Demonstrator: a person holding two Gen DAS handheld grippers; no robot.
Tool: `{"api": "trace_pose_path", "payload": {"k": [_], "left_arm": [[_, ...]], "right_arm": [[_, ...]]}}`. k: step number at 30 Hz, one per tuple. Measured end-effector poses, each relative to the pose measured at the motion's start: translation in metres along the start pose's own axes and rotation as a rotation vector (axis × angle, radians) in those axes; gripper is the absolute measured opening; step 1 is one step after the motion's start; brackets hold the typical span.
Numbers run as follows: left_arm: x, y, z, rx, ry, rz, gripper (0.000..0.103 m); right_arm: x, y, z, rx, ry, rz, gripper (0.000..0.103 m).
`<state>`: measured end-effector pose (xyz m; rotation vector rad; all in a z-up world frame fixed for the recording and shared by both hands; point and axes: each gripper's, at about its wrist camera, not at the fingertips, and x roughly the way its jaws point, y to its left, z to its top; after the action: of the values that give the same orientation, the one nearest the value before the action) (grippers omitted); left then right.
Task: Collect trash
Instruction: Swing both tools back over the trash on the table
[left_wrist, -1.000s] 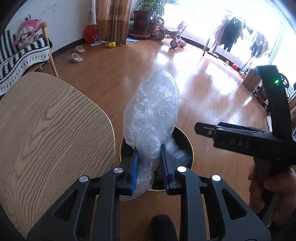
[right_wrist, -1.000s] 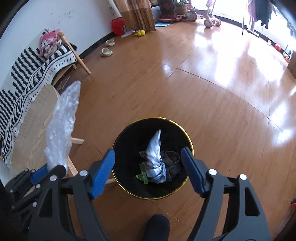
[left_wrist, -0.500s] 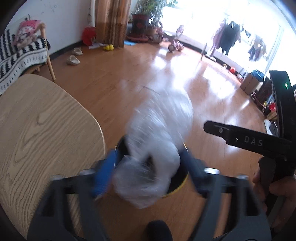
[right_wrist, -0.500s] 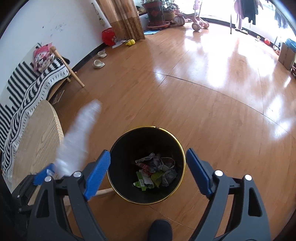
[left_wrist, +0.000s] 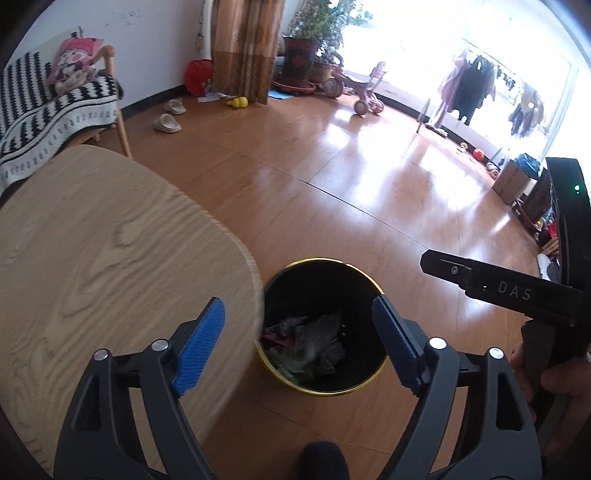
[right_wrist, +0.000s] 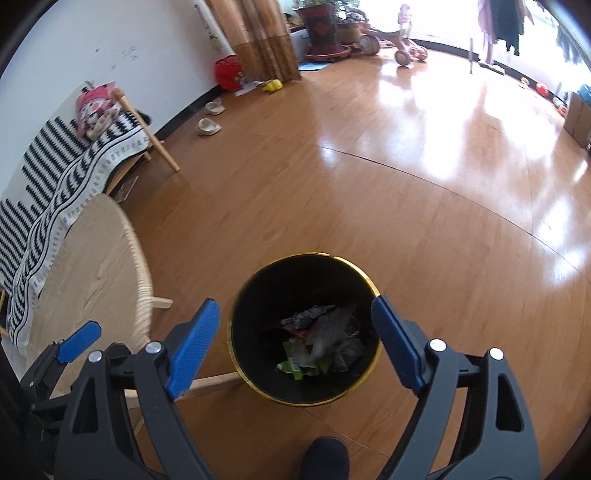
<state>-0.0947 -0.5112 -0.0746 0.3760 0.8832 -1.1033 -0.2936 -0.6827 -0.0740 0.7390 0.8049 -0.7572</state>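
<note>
A black trash bin with a gold rim (left_wrist: 364, 277) stands on the wooden floor beside the table; it also shows in the right wrist view (right_wrist: 354, 266). Crumpled trash (left_wrist: 310, 343) lies in its bottom, with grey plastic and green wrappers (right_wrist: 321, 347). My left gripper (left_wrist: 295, 339) is open and empty, held above the bin. My right gripper (right_wrist: 291, 339) is open and empty, also above the bin. The right gripper's body (left_wrist: 517, 291) shows at the right of the left wrist view.
A light wooden round table (left_wrist: 92, 258) is to the left of the bin; its edge and legs show in the right wrist view (right_wrist: 110, 266). A bench with a striped blanket (right_wrist: 55, 177) stands by the wall. Slippers (left_wrist: 168, 122), toys and a plant are far back.
My left gripper opened and let go of the clear plastic bag, which dropped into the bin. Both grippers have lifted a little away from the bin.
</note>
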Motion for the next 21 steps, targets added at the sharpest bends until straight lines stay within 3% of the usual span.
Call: {"api": "trace_pose_path", "payload": {"k": [4, 12, 21], "left_arm": [[-0.032, 0.034, -0.001, -0.036, -0.037, 0.076, 0.091], [-0.126, 0.139, -0.027, -0.208, -0.095, 0.252, 0.091], [-0.255, 0.268, -0.11, -0.413, -0.161, 0.476, 0.091]], "right_arm": [[-0.005, 0.041, -0.003, -0.066, -0.004, 0.043, 0.084], [-0.015, 0.183, -0.027, -0.279, 0.008, 0.182, 0.085], [-0.025, 0.359, -0.096, -0.554, 0.081, 0.367, 0.085]]}}
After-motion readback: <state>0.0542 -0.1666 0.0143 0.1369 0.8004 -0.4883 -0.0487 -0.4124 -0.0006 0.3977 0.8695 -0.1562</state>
